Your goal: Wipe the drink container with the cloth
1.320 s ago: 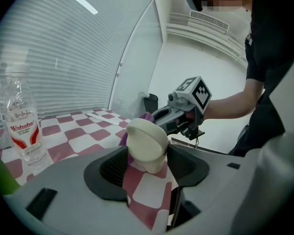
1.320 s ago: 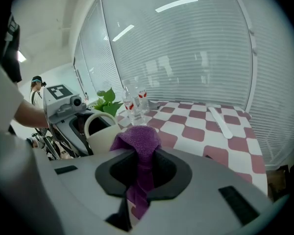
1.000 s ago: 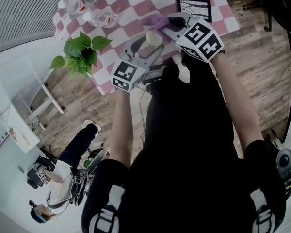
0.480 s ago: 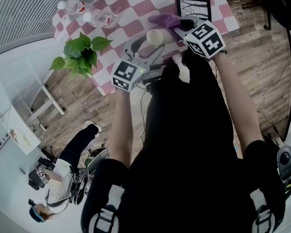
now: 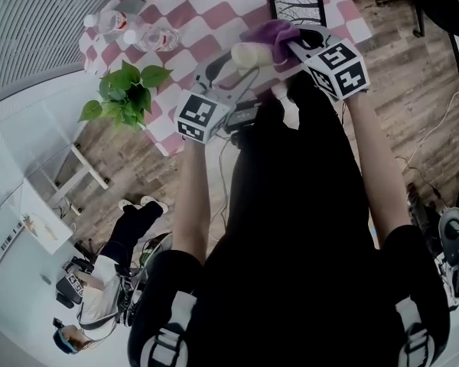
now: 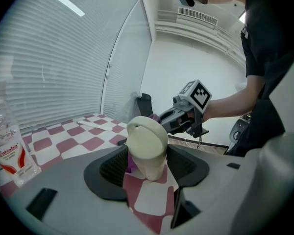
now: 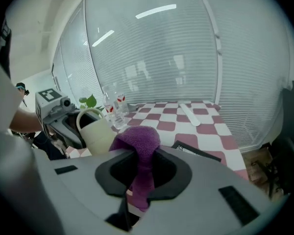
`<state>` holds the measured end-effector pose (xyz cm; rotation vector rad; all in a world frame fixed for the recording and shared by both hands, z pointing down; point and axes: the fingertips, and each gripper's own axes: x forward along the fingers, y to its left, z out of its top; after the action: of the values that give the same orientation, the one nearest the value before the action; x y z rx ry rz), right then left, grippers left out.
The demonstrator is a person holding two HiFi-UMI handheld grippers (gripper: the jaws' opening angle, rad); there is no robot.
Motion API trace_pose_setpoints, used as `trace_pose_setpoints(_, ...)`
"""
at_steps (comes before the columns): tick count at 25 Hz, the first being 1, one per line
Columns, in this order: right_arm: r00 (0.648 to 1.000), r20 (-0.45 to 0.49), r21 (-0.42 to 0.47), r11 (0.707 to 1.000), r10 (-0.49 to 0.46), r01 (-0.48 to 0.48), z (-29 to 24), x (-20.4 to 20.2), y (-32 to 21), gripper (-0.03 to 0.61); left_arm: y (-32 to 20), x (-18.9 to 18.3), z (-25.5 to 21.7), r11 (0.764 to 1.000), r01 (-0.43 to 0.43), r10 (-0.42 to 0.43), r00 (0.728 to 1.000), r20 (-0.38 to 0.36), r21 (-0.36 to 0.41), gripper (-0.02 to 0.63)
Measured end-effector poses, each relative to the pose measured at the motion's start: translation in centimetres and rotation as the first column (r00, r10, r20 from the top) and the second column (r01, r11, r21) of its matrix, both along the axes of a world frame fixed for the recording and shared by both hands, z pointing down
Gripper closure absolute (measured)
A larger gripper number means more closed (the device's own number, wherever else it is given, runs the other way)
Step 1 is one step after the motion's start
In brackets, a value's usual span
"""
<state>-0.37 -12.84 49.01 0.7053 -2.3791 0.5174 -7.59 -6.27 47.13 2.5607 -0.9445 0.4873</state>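
Clamping cup (image 6: 147, 148), L fingers (image 6: 113, 170), R fingers (image 7: 172, 174) pinching cloth (image 7: 137, 141)

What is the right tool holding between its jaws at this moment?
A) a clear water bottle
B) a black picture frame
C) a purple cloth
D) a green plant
C: in the right gripper view, the right tool is shut on the purple cloth, which bunches above its jaws and hangs down between them.

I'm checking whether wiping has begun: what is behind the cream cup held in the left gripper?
The purple cloth, pinched in the right gripper, sits just behind the cream cup. The cup covers whether they touch.
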Motion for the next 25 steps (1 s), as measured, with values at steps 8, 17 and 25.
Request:
trace_pose_setpoints(8,0.987,0.072,0.092,0.984,0.143,-0.150,-6.0,4.5,-0.7,0.515,-1.1,1.8,-0.7,0.999,-0.029,0.029,1.000,-0.002,0.041,0.345)
trace_pose_setpoints(17,0.974,0.090,0.095,0.972,0.207,-0.215,-7.5,8.3,0.9,0.515,-1.8,5.2,-1.4,0.992,-0.085,0.078,0.994,0.076,0.098,0.350)
trace_pose_setpoints(25,0.972,0.100,0.098,0.970,0.213,-0.223,-7.9,10.1,1.9,0.515,-1.7,7.0,-1.4,0.991,-0.081,0.067,0.990,0.124,0.109,0.351)
